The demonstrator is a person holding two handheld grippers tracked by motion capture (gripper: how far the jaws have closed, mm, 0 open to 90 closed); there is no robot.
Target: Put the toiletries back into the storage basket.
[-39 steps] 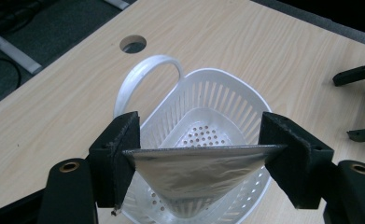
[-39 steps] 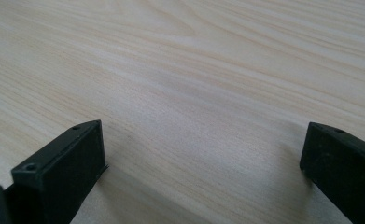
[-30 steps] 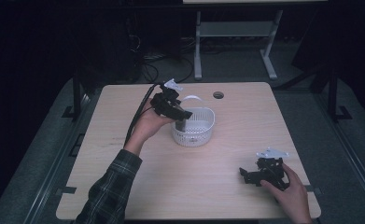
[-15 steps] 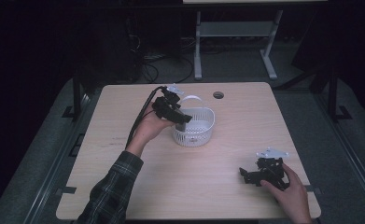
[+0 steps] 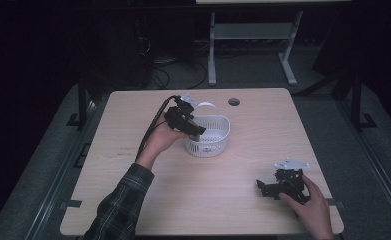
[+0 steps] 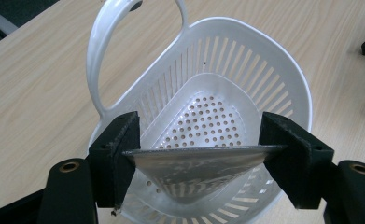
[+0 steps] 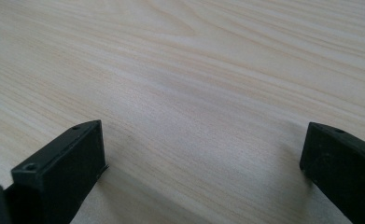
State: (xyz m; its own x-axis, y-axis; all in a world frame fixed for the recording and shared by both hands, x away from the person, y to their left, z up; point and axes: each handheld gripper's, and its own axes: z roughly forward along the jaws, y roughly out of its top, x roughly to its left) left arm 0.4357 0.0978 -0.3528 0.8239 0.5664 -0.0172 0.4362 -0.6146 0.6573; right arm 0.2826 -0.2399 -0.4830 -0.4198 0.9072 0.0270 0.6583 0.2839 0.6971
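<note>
In the left gripper view the left gripper [image 6: 196,154] clamps a flat, dull-grey metal piece [image 6: 194,170] across its width, long edge running jaw to jaw and narrowing to a rounded tip pointing down into the white slotted basket [image 6: 283,79], whose perforated floor and looped handle show there. The high view places this basket mid-table [image 5: 133,200], while the right gripper [image 5: 263,187] rests near the front right, jaws spread over bare wood.

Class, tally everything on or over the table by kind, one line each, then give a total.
White slotted baskets: 1
Flat grey metal pieces, held over the basket between the left gripper's jaws: 1
Black two-jaw grippers, left one and right one: 2
Total: 4
</note>
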